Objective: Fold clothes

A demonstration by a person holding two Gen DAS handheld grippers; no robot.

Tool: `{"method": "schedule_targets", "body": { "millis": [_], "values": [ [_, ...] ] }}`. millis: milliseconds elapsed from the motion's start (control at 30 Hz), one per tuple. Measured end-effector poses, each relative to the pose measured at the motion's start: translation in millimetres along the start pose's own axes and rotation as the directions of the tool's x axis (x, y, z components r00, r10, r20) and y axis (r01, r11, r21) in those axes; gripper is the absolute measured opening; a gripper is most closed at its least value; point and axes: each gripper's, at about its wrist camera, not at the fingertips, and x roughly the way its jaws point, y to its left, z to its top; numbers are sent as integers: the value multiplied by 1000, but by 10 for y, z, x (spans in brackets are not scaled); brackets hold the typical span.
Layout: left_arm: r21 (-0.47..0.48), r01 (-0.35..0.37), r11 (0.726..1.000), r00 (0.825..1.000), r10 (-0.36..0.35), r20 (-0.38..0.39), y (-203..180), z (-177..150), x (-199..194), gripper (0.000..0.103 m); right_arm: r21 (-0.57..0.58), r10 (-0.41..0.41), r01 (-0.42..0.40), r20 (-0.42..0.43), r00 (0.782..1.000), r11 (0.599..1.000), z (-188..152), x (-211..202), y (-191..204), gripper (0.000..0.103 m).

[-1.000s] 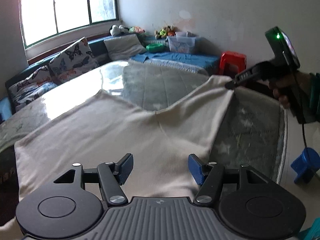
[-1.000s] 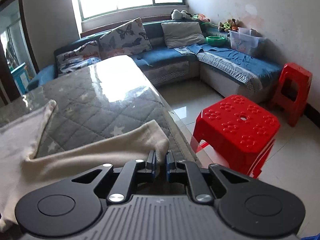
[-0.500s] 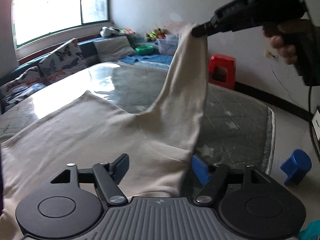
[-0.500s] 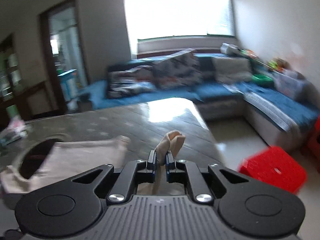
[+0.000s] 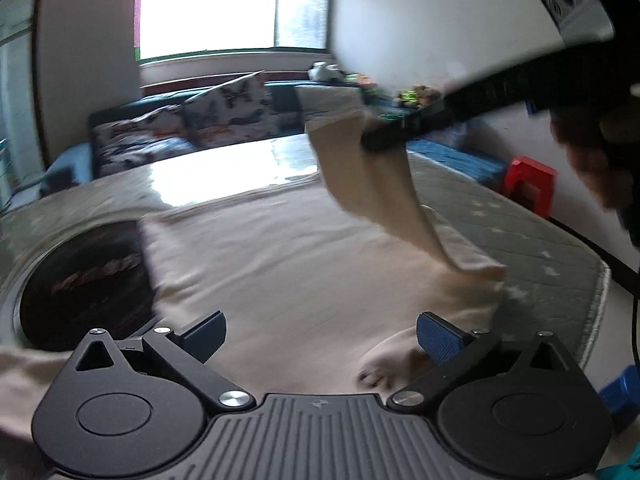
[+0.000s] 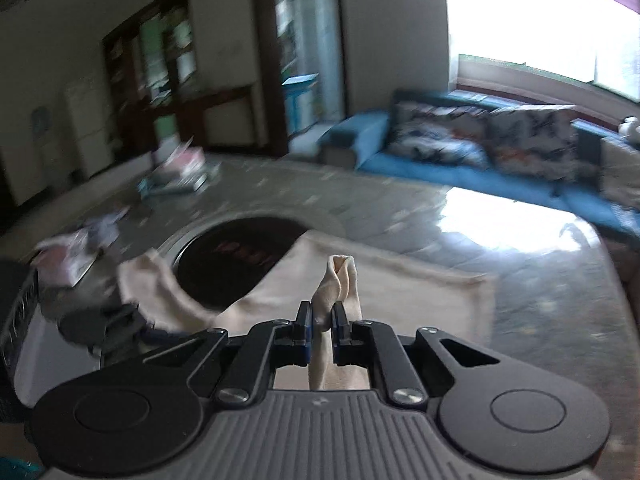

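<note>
A cream garment [image 5: 288,256] lies spread on the quilted grey table [image 5: 520,232]. Its right sleeve [image 5: 376,184] is lifted and carried leftward over the body, pinched by my right gripper [image 5: 366,142], which enters from the upper right. In the right wrist view that gripper [image 6: 321,316] is shut on the cuff [image 6: 340,276], which pokes up between the pads. My left gripper [image 5: 320,330] hovers open low over the garment's near part, with nothing between its blue pads. The garment [image 6: 360,280] also shows below in the right wrist view.
A dark round inset [image 5: 84,280] sits in the table at the left, partly covered by the garment. A blue sofa with cushions [image 5: 192,132] runs along the far wall. A red stool [image 5: 532,184] and a blue item [image 5: 620,392] stand right of the table. Books [image 6: 180,172] lie at the table's far side.
My right gripper has swung the sleeve up and leftward over the garment's body, its view turning from the sofa to the room's left. The left gripper stayed open, shifting slightly.
</note>
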Motion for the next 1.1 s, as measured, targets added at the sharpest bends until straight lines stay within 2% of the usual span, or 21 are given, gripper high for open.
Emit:
{"method": "schedule_targets", "body": {
  "millis": [167,300,433,533,767,967,1100],
  "values": [
    [-23,-9,1000,1000,9,6,38,23,-17,103,-29,79,-82,-88,993,996,-143,388,277,9],
    [-40,-14,999,1000,15,12,61,45,-28,103,-33,127,-132,-124,984,991,-227,492,367,20],
    [-56,-20,998,1000,21,17,84,68,-39,103,-49,109,-115,-108,988,992,-227,352,315,25],
    [-69,-24,997,999,25,21,101,84,-47,103,-59,51,-57,-101,994,997,-265,174,151,31],
    [-61,33,998,999,-32,8,-29,114,85,103,12,-51,54,-183,982,998,-660,18,-328,31],
    [-49,93,995,996,-93,-8,-171,139,223,103,60,-60,76,-229,972,995,-961,66,-506,30],
    [-56,106,993,994,-107,-16,-174,158,279,103,45,-55,64,-187,981,997,-884,-24,-531,30]
  ]
}}
